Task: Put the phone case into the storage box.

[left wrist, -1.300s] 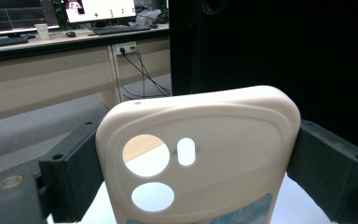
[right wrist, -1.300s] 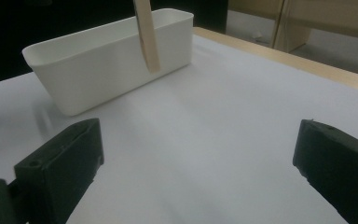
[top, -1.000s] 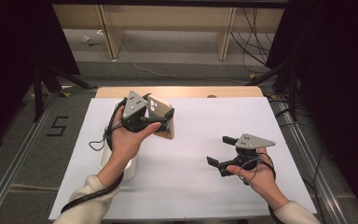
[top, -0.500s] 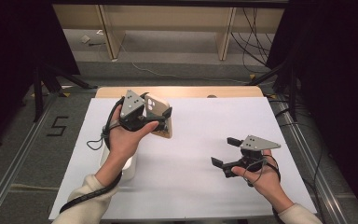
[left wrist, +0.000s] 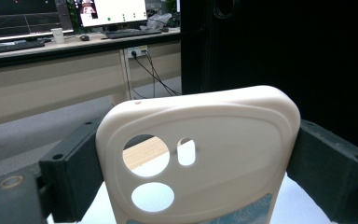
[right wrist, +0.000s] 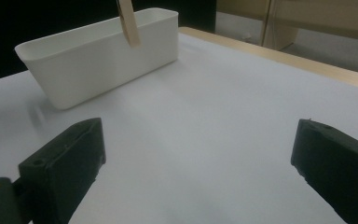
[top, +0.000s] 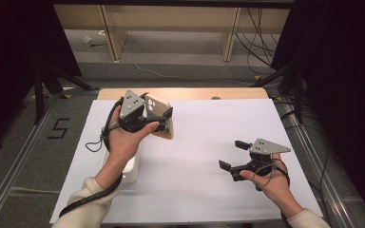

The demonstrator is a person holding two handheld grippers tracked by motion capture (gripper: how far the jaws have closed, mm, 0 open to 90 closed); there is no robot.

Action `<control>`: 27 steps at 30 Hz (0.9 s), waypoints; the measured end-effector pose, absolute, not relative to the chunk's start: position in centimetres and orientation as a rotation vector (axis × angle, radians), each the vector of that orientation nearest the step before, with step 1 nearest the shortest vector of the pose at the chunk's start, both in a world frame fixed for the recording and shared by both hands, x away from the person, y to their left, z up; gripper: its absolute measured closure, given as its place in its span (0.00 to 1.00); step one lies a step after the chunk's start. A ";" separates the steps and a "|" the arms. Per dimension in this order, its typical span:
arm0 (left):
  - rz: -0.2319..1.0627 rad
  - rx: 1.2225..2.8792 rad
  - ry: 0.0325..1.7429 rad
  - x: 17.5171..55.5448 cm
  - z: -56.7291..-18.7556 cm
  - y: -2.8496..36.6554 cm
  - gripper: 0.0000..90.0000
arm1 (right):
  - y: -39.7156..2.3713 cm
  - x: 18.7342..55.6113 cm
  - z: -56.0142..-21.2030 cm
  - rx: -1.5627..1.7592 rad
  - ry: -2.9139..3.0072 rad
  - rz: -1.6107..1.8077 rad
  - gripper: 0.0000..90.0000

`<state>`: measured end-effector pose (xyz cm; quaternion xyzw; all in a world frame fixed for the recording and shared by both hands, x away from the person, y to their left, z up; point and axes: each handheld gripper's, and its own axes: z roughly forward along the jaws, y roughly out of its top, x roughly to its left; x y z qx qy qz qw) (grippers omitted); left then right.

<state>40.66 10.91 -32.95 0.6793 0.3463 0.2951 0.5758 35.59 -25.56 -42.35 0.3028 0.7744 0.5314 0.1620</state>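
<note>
Two fingers of my left gripper clamp the cream phone case by its long edges, holding it upright in the air above the far left of the worktop, just over the white bin that sits at the left. My right gripper hovers low over the near right with its fingers spread wide and nothing between them. I judge the step to be lowering the case into the bin. To do it well I keep the squeeze steady, since the case is thin and could flex or twist, line its lower end up inside the bin's walls, and let go only once it rests there.
</note>
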 end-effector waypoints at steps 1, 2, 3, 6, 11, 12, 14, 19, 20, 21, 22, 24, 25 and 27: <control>0.689 1.589 0.814 40.6 -32.9 10.9 0.12 | -25.6 35.6 -42.4 0.862 2.209 1.517 0.04; 0.690 1.587 0.815 40.7 -32.9 11.0 0.12 | -25.7 35.6 -42.4 0.863 2.207 1.516 0.04; 0.690 1.587 0.815 40.7 -32.9 11.0 0.12 | -25.8 35.6 -42.4 0.865 2.207 1.515 0.05; 0.693 1.584 0.818 40.7 -32.8 11.1 0.12 | -26.0 35.5 -42.4 0.868 2.203 1.517 0.05; 0.695 1.577 0.822 40.7 -32.7 11.3 0.12 | -26.3 35.4 -42.4 0.873 2.196 1.520 0.05; 0.696 1.577 0.823 40.7 -32.7 11.3 0.12 | -26.4 35.4 -42.4 0.872 2.192 1.521 0.05; 0.699 1.577 0.822 40.7 -32.6 11.4 0.12 | -26.5 35.4 -42.4 0.873 2.186 1.523 0.05; 0.702 1.569 0.829 40.7 -32.5 11.7 0.12 | -26.9 35.3 -42.4 0.876 2.186 1.522 0.05; 0.702 1.568 0.830 40.7 -32.5 11.7 0.12 | -26.9 35.2 -42.5 0.877 2.184 1.525 0.05; 0.702 1.567 0.832 40.7 -32.4 11.8 0.12 | -27.0 35.2 -42.5 0.878 2.181 1.524 0.05; 0.703 1.567 0.832 40.7 -32.4 11.8 0.12 | -27.0 35.2 -42.5 0.879 2.181 1.522 0.05; 0.706 1.565 0.835 40.7 -32.4 11.9 0.12 | -27.1 35.2 -42.5 0.884 2.179 1.523 0.05; 0.708 1.563 0.836 40.8 -32.3 12.0 0.12 | -27.2 35.1 -42.5 0.883 2.181 1.523 0.05; 0.708 1.562 0.840 40.8 -32.3 12.1 0.12 | -27.3 35.1 -42.5 0.884 2.177 1.524 0.06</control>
